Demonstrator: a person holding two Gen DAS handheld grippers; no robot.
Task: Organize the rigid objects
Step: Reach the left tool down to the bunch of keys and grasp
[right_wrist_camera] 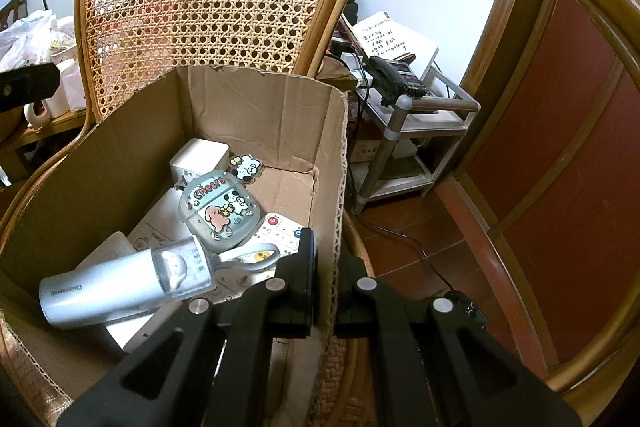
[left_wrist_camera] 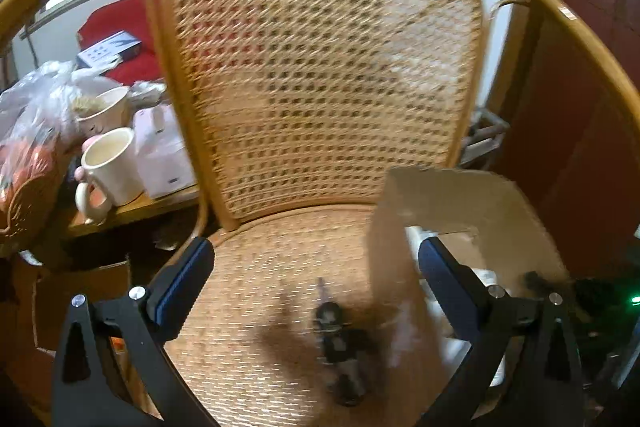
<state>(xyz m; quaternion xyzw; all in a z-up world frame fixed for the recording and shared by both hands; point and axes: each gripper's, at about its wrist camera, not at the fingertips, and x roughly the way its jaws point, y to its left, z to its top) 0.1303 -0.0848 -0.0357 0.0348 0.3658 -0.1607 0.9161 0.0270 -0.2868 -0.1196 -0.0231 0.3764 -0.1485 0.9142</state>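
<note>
My left gripper stands wide open above the woven seat of a rattan chair. A small dark object, blurred, lies on the seat between and below the fingers, untouched. A cardboard box sits on the seat to its right. My right gripper is shut on the right wall of the cardboard box. Inside lie a silver bottle, a "Cheers" cartoon case, a white charger, a dog charm and a white remote on papers.
Left of the chair, a table holds a white mug, a bowl, a tissue box and a plastic bag. Right of it stands a metal shelf with a black telephone. The curved armrest arcs overhead, and a cable trails on the floor.
</note>
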